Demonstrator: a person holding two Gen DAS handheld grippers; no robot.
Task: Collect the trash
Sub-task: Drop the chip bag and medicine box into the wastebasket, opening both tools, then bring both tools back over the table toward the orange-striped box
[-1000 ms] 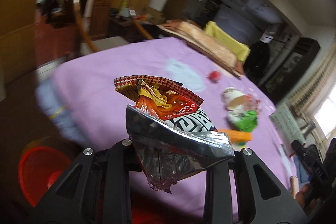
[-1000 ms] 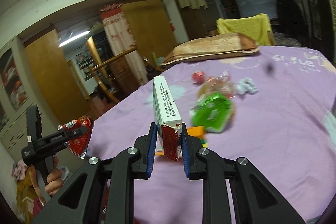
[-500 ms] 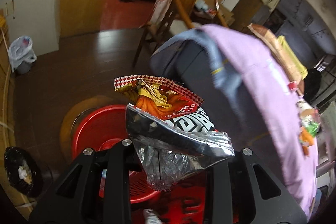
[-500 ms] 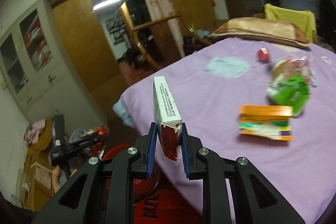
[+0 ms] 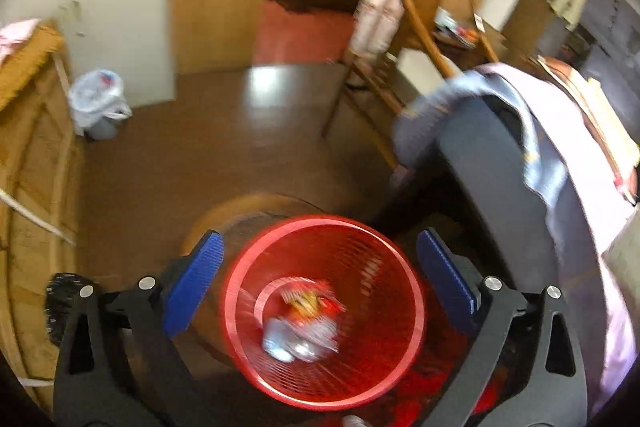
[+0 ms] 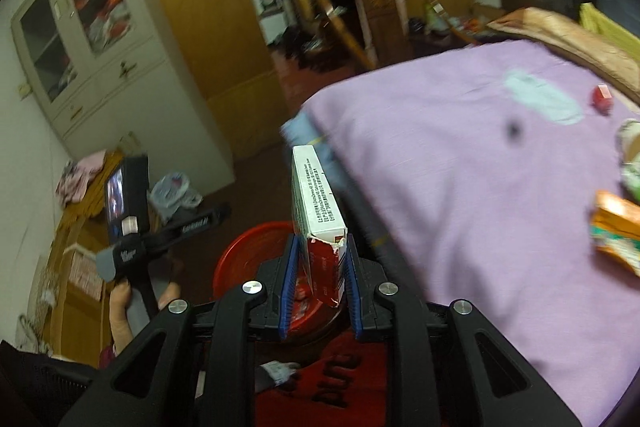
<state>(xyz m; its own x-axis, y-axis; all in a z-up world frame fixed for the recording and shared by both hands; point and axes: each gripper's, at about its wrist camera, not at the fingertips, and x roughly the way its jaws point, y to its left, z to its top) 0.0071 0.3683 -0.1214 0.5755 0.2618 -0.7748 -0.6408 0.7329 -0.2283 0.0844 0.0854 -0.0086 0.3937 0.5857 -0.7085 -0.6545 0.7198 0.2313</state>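
The left hand-held gripper (image 5: 320,279) hangs above the red basket (image 5: 240,323) on the floor, its jaws just sprung wide apart with nothing between them; the snack wrapper (image 5: 308,319) lies blurred inside the basket. The right hand-held gripper (image 6: 320,263) is clamped on a white and red carton (image 6: 316,211), held upright over the edge of the bed with the purple sheet (image 6: 460,187), the basket showing below it. More litter, among it an orange packet (image 6: 616,231), lies on the sheet well apart from the carton.
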